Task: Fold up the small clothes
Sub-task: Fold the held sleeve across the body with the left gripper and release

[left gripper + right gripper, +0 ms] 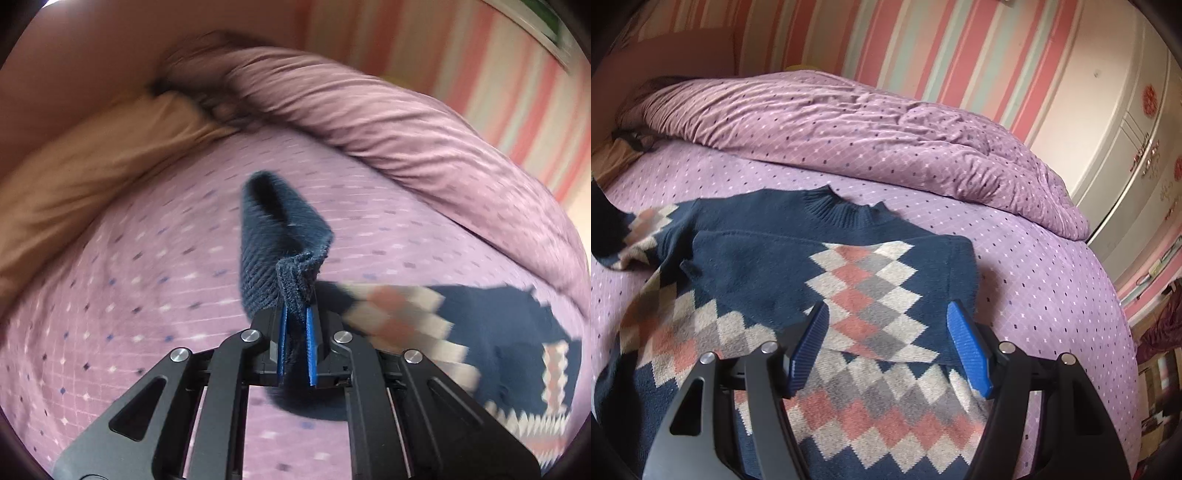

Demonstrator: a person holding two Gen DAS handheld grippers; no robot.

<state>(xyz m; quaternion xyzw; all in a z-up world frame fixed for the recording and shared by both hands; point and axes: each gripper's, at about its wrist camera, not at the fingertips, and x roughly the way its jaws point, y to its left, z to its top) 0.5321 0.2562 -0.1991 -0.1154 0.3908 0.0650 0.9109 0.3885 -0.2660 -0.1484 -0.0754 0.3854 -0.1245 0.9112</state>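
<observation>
A small navy sweater (768,266) with a pink, grey and white diamond pattern lies on the purple bed sheet (1052,295), collar away from me. Its right sleeve is folded across the chest. My right gripper (888,317) is open and empty, hovering over the sweater's middle. My left gripper (295,314) is shut on the navy ribbed cuff (280,236) of the left sleeve and holds it lifted above the sheet (147,277). The patterned rest of the sleeve (443,325) trails off to the right, blurred. In the right wrist view the lifted sleeve (624,240) shows at the far left.
A rumpled purple duvet (868,125) lies along the far side of the bed. A tan pillow (85,177) sits at the left. A striped wall (923,44) and a white wardrobe (1115,122) stand behind the bed.
</observation>
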